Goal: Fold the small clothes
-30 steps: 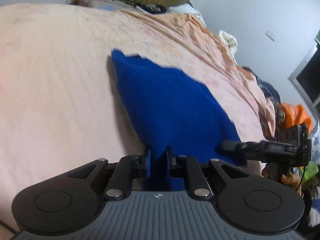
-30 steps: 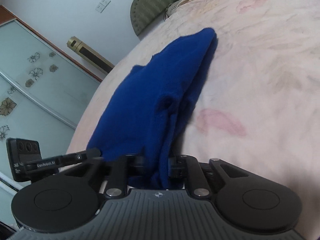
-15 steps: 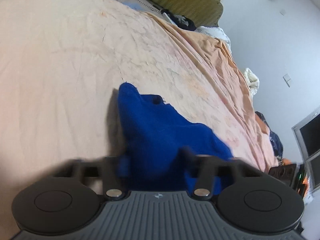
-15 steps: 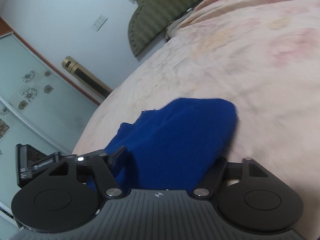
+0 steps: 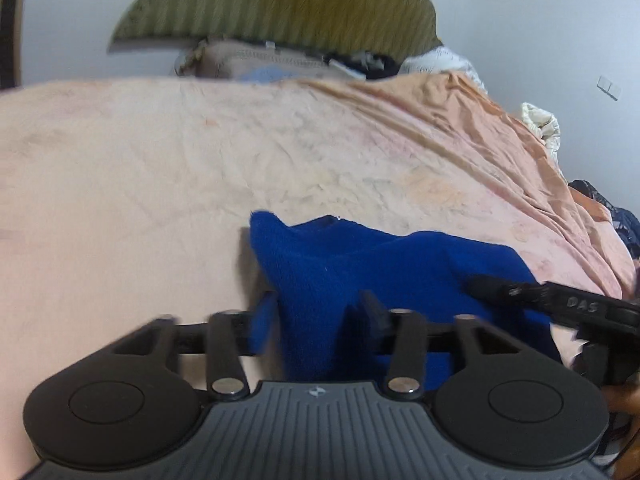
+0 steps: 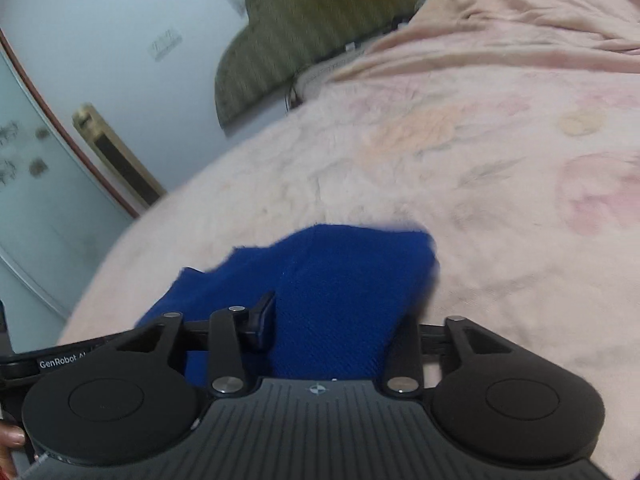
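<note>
A small royal-blue knitted garment (image 5: 360, 272) lies on the pale pink bedsheet (image 5: 160, 184), near the bed's edge. The left hand-held gripper (image 5: 318, 320) has just been opening; its jaws stand apart, cloth between them unpressed. The right hand-held gripper (image 6: 340, 320) likewise stands apart astride the cloth.

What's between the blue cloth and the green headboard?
Mostly bare peach bedsheet lies between the blue cloth and the green headboard, plus a pillow at its foot, in the left wrist view.
</note>
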Available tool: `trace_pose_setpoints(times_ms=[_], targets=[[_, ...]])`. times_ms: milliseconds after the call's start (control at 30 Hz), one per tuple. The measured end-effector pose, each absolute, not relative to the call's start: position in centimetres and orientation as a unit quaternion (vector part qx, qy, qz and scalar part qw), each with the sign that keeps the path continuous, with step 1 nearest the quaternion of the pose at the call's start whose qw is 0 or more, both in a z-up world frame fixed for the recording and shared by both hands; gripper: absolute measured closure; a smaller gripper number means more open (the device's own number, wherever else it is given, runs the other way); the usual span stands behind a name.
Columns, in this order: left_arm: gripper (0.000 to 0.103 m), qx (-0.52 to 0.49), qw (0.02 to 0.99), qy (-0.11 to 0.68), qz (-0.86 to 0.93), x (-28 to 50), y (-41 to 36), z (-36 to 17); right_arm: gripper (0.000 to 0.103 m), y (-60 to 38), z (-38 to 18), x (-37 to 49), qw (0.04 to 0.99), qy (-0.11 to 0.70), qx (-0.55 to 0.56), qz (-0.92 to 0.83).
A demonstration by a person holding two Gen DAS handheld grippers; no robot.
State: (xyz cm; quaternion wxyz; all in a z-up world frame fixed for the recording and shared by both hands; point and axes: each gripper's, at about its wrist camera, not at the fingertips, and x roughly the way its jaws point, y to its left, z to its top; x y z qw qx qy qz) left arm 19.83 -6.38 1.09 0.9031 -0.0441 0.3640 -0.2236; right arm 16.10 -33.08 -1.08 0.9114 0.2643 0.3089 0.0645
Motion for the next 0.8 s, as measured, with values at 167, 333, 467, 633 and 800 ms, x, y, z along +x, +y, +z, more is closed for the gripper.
trace_pose_setpoints(times_ms=[167, 333, 467, 633, 800], targets=[[0.022, -0.046, 0.900, 0.370, -0.227, 13.4, -5.0, 1.2, 0.050, -32.2, 1.5, 9.2, 0.940, 0.288, 0.183, 0.012], [0.022, -0.008, 0.892, 0.381, -0.243, 9.2, -5.5, -0.4, 0.045, -31.7, 0.7, 3.4, 0.917, 0.328, 0.202, 0.100], [0.022, 0.018, 0.903, 0.375, -0.208, 7.5, -5.5, -0.3, 0.045, -31.2, -0.2, 0.9, 0.932, 0.332, 0.147, 0.022], [0.022, 0.006, 0.924, 0.350, -0.153, 5.3, -5.6, 0.2, 0.041, -28.8, 1.8, -2.6, 0.959, 0.265, 0.096, -0.025], [0.022, 0.040, 0.933, 0.339, -0.111, 3.7, -7.0, -0.4, 0.039, -25.6, 0.3, -2.8, 0.960, 0.277, 0.011, -0.040]])
